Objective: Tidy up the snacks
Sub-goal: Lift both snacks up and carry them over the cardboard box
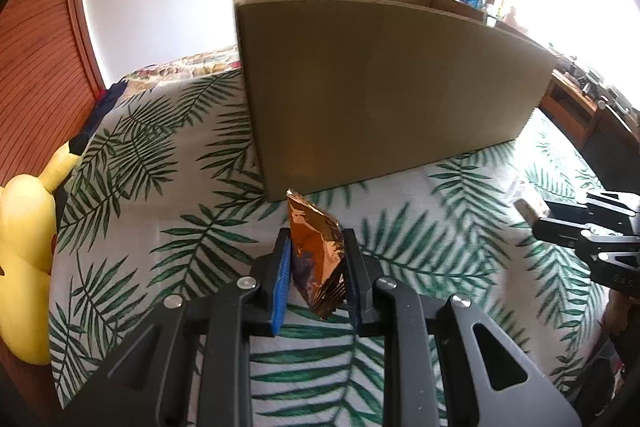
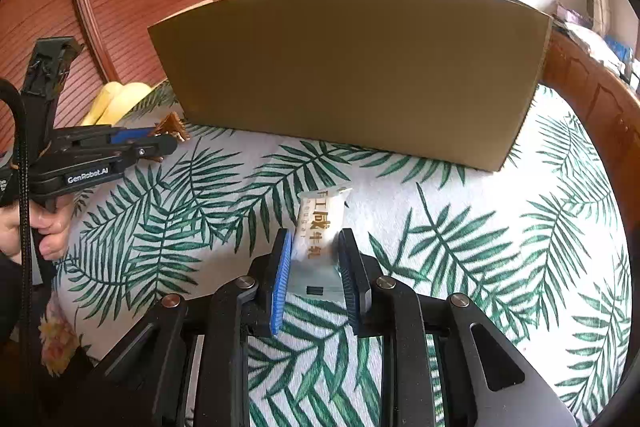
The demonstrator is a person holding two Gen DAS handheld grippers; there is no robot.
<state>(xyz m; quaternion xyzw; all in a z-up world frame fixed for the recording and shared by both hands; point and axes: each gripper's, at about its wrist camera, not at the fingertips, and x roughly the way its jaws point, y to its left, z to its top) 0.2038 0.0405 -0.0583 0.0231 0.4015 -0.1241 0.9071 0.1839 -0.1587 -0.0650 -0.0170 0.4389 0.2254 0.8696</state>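
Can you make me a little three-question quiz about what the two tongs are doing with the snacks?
1. True or false: the left tongs pinch a shiny copper foil snack packet.
2. What do the right tongs hold? A) a white wrapped candy bar with gold lettering B) a green apple C) nothing
3. Fill in: behind both snacks, on the palm-leaf printed cloth, stands a big brown cardboard ____.

Key: 1 true; 2 A; 3 box
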